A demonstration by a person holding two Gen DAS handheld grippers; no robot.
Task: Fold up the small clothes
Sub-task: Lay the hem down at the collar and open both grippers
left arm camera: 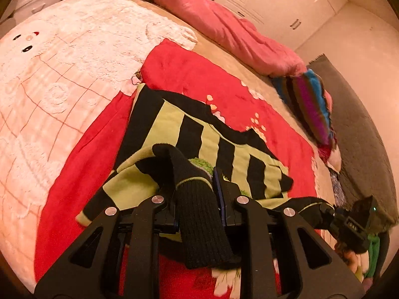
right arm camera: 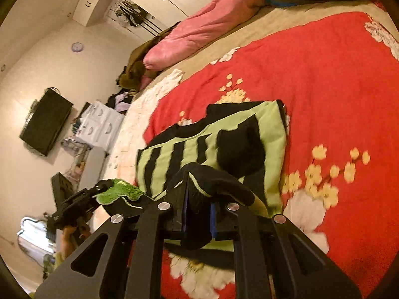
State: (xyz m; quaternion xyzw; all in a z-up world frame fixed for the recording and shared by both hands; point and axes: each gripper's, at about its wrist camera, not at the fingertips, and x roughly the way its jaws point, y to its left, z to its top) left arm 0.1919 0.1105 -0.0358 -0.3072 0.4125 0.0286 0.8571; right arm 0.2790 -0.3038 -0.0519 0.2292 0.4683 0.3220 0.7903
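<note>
A small green-and-black striped sweater (left arm camera: 172, 127) (right arm camera: 174, 154) lies partly folded on a red flowered blanket (left arm camera: 199, 74) (right arm camera: 311, 74) on the bed. My left gripper (left arm camera: 195, 191) is shut on a black ribbed cuff (left arm camera: 199, 214) of the sweater, lifted off the blanket. At the right edge of the left wrist view, my right gripper (left arm camera: 331, 211) pinches another black cuff (left arm camera: 309, 205). In the right wrist view my right gripper (right arm camera: 198, 204) is shut on that cuff (right arm camera: 219, 182). My left gripper (right arm camera: 99, 188) shows at the left beside a fuzzy green patch (right arm camera: 117, 191).
A white fluffy blanket (left arm camera: 62, 62) covers the left part of the bed. A pink quilt (left arm camera: 224, 25) (right arm camera: 204, 25) and a striped pillow (left arm camera: 309, 104) lie along the far side. Wardrobe doors (left arm camera: 286, 2), a wall television (right arm camera: 45, 122) and white drawers (right arm camera: 99, 124) stand around the room.
</note>
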